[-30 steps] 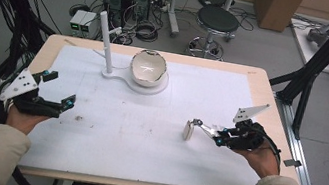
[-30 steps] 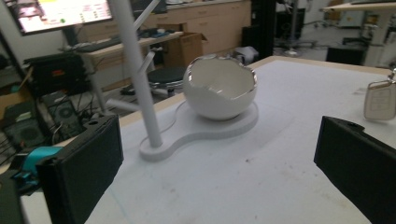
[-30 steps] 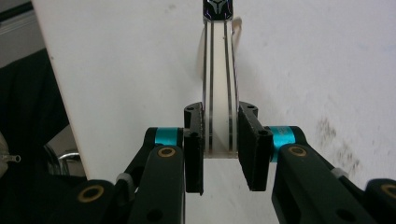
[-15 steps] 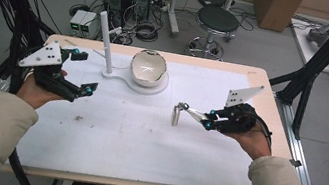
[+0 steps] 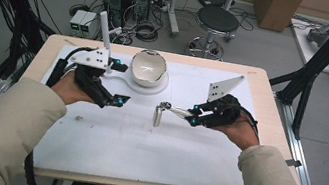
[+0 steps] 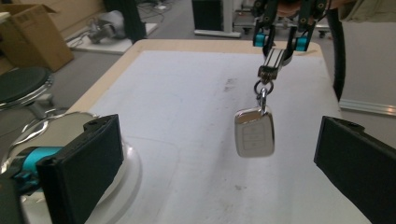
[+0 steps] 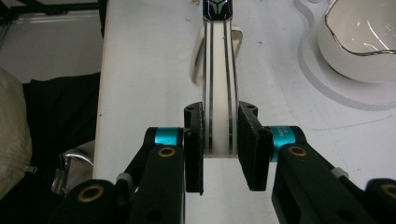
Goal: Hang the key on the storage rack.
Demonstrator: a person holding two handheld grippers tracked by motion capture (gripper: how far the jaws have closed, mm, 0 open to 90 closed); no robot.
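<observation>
Silver keychain (image 5: 158,115) hung above the white mat (image 5: 110,134) from the clenched right gripper (image 5: 192,116), between both grippers. From the left gripper (image 6: 215,158), jaws spread, the tag (image 6: 254,132) hung near, not taken. The strap (image 7: 218,84) sat pinched; I judge a handover barely begun.

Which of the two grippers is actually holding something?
The right gripper: it is shut on the keychain, which dangles above the table. The left gripper is open.
</observation>
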